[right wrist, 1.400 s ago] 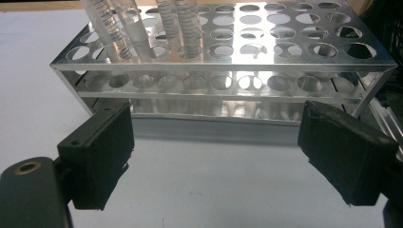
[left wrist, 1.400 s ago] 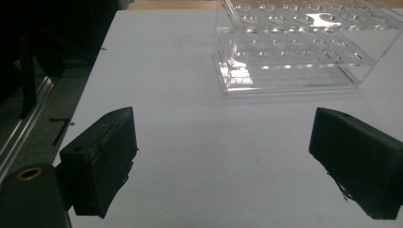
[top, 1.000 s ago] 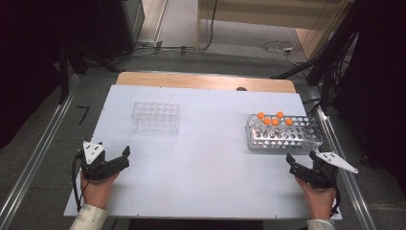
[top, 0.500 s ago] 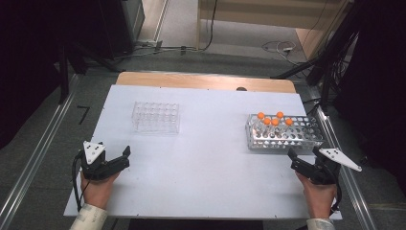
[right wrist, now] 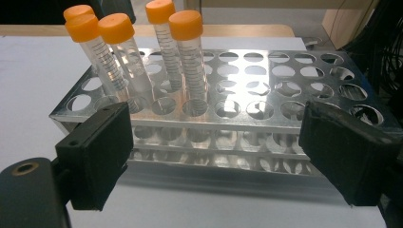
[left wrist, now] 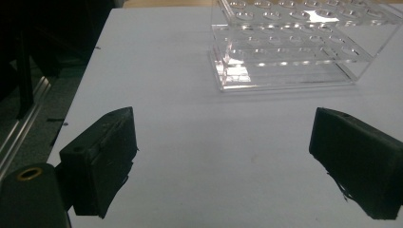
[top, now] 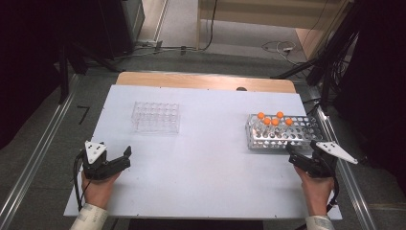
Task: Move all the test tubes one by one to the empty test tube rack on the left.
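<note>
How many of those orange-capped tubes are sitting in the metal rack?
5 orange-capped tubes, all clustered at the left end of the metal rack. None seem hidden.

The right gripper (top: pixel 293 152) has crept forward along the table's right edge and now sits just beside the near side of the metal rack (top: pixel 282 136). Its hand (top: pixel 317 189) has come up from the front edge.
</note>
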`<state>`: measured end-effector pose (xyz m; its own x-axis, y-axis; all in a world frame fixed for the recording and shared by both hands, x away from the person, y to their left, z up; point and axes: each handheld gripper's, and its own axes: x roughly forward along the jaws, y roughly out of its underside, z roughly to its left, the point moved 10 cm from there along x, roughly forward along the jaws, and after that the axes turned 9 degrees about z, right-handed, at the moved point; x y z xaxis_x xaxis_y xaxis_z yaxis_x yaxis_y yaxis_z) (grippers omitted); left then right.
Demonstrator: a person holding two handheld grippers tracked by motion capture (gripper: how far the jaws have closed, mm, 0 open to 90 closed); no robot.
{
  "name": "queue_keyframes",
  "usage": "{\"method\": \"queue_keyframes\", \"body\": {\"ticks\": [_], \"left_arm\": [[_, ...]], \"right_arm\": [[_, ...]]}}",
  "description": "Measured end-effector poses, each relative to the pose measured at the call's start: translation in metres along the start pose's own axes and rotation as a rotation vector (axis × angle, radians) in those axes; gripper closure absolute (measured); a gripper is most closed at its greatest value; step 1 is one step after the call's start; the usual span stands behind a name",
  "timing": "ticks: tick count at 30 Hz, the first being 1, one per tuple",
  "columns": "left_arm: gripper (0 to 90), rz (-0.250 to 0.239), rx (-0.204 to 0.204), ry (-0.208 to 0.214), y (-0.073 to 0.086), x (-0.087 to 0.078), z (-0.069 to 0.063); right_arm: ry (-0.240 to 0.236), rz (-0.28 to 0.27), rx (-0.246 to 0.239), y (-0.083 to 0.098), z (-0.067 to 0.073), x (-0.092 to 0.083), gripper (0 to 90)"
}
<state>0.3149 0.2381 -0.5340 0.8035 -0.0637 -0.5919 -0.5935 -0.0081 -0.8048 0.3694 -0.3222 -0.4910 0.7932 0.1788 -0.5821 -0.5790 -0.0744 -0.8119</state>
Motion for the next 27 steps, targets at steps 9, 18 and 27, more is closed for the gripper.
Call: {"method": "queue_keyframes", "body": {"ticks": [9, 18, 27], "left_arm": [[9.3, 0.002, 0.005, 0.004, 0.001, 0.001, -0.002], [9.3, 0.008, 0.009, 0.004, 0.001, 0.002, -0.002], [9.3, 0.006, 0.009, 0.004, 0.001, 0.002, -0.002]], "right_arm": [[0.006, 0.008, -0.011, -0.009, 0.003, 0.014, 14.7], [0.008, 0.008, -0.03, -0.019, 0.008, 0.032, 20.5], [0.013, 0.008, -0.038, -0.025, 0.009, 0.047, 35.1]]}}
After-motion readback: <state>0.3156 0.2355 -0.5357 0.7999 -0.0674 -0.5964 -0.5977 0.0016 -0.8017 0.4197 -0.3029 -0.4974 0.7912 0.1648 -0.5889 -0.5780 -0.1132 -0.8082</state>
